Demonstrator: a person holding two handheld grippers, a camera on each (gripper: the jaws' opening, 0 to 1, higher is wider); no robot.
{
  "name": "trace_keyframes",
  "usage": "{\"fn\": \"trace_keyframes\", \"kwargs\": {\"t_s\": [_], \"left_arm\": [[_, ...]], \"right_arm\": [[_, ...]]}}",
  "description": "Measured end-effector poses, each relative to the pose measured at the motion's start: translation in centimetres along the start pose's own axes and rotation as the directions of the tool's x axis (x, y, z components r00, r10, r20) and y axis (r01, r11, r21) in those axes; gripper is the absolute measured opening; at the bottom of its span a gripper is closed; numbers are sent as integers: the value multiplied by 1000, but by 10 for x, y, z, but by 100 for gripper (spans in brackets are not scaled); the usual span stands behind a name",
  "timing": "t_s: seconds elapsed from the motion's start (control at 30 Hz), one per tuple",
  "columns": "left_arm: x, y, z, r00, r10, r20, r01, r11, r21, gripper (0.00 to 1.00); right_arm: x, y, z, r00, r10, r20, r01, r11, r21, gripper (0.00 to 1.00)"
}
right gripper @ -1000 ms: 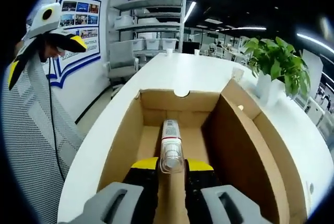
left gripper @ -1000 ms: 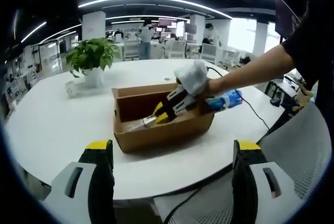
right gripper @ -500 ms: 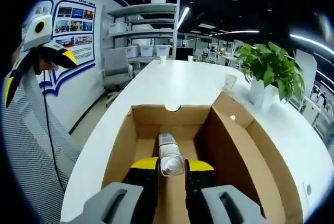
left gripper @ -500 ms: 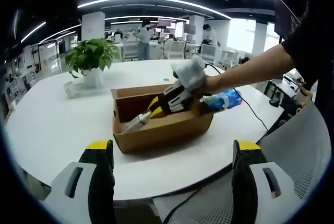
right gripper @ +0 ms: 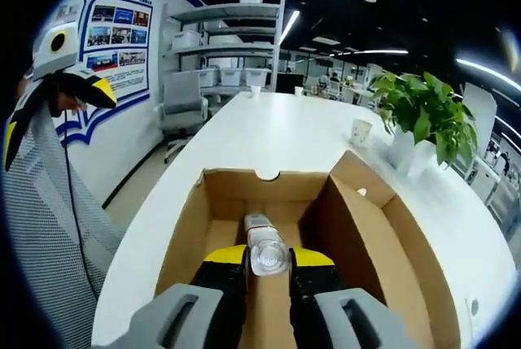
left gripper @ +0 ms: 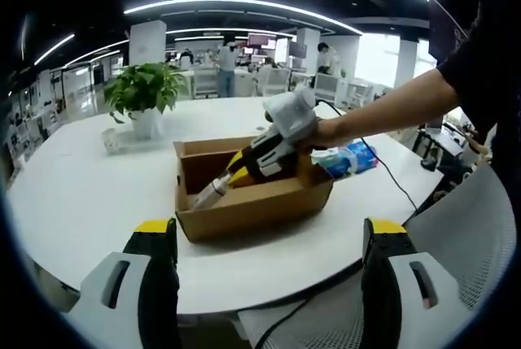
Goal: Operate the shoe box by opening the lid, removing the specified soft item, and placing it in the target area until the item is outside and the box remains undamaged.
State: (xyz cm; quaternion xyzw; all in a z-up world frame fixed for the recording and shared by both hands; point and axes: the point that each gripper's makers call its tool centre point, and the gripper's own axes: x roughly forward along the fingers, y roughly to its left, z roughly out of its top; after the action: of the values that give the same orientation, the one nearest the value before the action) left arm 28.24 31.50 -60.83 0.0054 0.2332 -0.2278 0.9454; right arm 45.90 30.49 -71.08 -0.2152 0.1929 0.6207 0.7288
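Observation:
An open brown cardboard shoe box (left gripper: 252, 200) sits on the round white table (left gripper: 81, 202). A person's arm brings my right gripper (left gripper: 238, 172) in from the right, tilted down into the box. It is shut on a clear plastic bottle (left gripper: 207, 195), whose far end points at the box floor. In the right gripper view the bottle (right gripper: 265, 250) lies between my right gripper's (right gripper: 267, 261) yellow-tipped jaws, above the box (right gripper: 362, 223). My left gripper (left gripper: 269, 231) stands open near the table's front edge, holding nothing. It also hangs at the upper left as my left gripper (right gripper: 57, 105).
A potted green plant (left gripper: 144, 89) stands on the table behind the box, beside a small cup (right gripper: 359, 131). A blue-and-white packet (left gripper: 348, 156) and a black cable (left gripper: 399, 174) lie to the box's right. A grey mesh chair (left gripper: 464, 235) is close by. Shelves (right gripper: 236, 40) line the far wall.
My right gripper has risen a little with the bottle and shifted left over the box. The left gripper has stayed open and still.

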Motion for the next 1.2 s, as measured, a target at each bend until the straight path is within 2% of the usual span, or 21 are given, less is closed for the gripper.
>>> {"fn": "trace_keyframes", "kwargs": {"t_s": [0.73,1.03,1.2], "left_arm": [[0,0,1,1000,-2,9,2,1000,-12,90],[0,0,2,1000,-2,18,2,1000,-17,89],[-1,1,3,1000,0,26,1,1000,-20,90]], "right_arm": [[11,0,4,1000,-1,-9,1,1000,-30,16],[11,5,-1,999,8,-42,-10,999,-48,14],[9,4,3,999,3,-42,-4,1000,-21,13]]}}
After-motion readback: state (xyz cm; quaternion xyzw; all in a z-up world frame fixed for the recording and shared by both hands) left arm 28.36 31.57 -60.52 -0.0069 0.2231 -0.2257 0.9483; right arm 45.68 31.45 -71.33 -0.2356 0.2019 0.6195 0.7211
